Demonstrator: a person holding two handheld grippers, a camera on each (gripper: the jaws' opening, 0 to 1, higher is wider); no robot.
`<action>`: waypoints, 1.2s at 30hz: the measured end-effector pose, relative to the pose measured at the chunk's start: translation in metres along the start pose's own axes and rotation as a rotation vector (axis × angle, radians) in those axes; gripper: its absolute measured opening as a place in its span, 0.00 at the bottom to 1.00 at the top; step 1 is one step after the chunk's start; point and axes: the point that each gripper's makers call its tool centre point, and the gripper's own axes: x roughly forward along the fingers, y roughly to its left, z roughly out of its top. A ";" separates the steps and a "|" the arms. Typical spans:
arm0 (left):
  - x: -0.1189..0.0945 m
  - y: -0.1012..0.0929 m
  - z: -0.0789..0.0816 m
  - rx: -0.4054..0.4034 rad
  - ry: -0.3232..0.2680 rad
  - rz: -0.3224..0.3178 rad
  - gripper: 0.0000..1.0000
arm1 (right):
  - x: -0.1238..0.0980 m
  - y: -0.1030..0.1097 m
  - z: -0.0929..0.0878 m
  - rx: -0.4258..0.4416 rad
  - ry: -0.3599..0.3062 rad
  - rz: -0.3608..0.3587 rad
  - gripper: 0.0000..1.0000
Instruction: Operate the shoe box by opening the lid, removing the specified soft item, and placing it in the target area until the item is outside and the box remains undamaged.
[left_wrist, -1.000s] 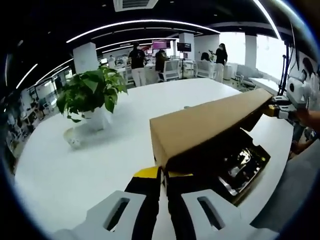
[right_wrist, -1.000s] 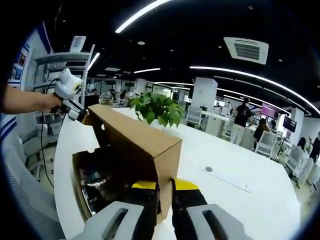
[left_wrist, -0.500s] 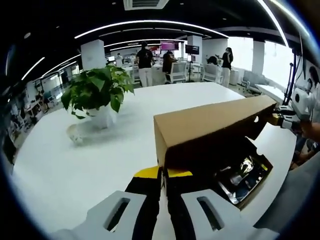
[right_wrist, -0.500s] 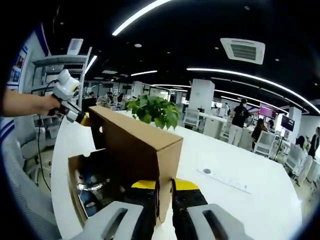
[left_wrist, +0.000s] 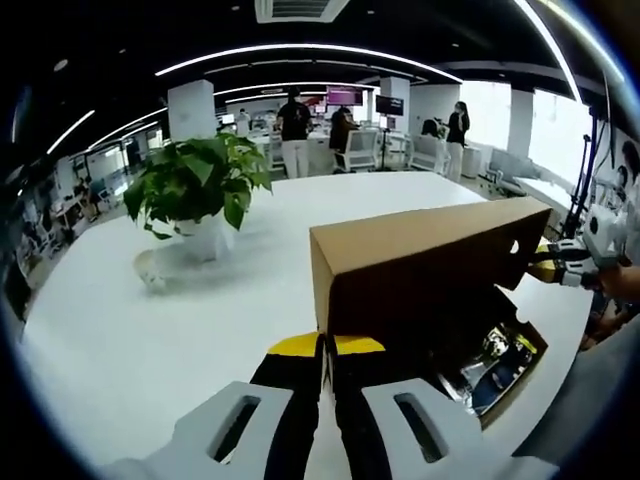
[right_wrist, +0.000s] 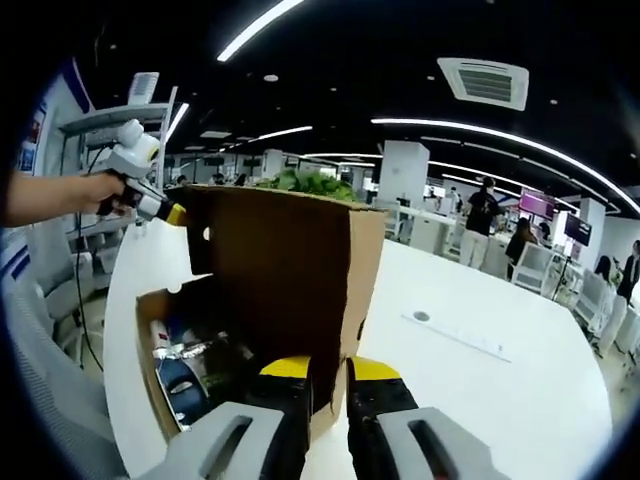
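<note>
1. Two claws are pinching the raised cardboard lid (left_wrist: 420, 265) at opposite corners: my left gripper (left_wrist: 327, 350) and my right gripper (right_wrist: 327, 368), each closed narrowly on its edge.
2. The lid is screening much of the shoe box (right_wrist: 150, 345) on the white table (left_wrist: 150, 330); dark, shiny contents (right_wrist: 185, 365) are lying inside.
3. A potted plant (left_wrist: 195, 190) is standing well apart.
4. No readable writing is showing.

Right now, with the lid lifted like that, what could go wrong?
Both grippers pinch the cardboard lid at opposite ends: the left gripper at one corner, the right gripper at the other. Uneven pulling could crease or tear it. The box sits near the table edge, so tugging might drag it off.
</note>
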 end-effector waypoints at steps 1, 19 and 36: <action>0.001 0.000 0.001 0.000 -0.001 0.000 0.00 | 0.001 0.000 -0.003 -0.002 0.006 0.000 0.07; 0.012 0.004 0.009 0.006 -0.011 -0.002 0.00 | 0.018 -0.010 -0.028 0.029 0.062 -0.066 0.00; 0.020 0.004 0.008 0.051 -0.042 0.004 0.01 | 0.024 -0.016 -0.028 0.045 0.066 -0.088 0.00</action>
